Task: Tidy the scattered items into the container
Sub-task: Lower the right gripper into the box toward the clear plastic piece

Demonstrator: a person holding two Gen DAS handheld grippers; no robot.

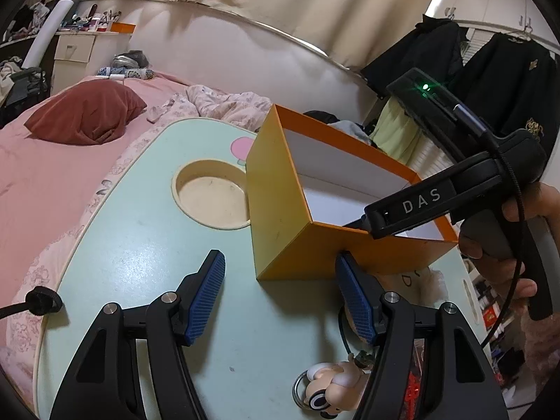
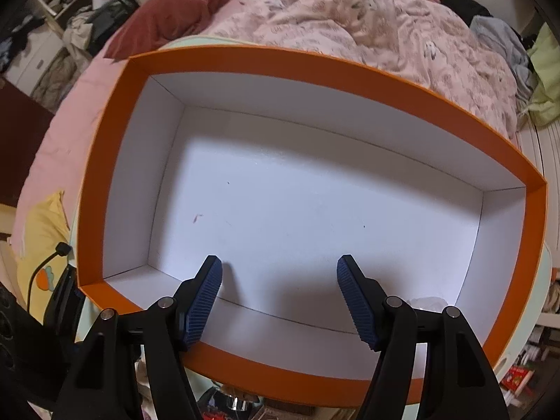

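An orange box [image 1: 280, 217] with a white inside stands on the pale green lap table [image 1: 140, 262]. My left gripper [image 1: 280, 280] is open and empty, low over the table just in front of the box's near corner. A small cream figure keychain [image 1: 329, 385] lies on the table beside its right finger. My right gripper [image 2: 280, 280] is open and empty, held over the box's near rim, looking down into the box [image 2: 105, 175], whose floor is bare. The right gripper's body also shows in the left wrist view [image 1: 420, 206] above the box.
The table has a round cup recess [image 1: 213, 196] left of the box. It sits on a bed with a pink sheet [image 1: 52, 175], a dark red pillow [image 1: 84, 112] and a crumpled quilt [image 2: 350, 28]. Dark clothes [image 1: 455, 59] hang at the right.
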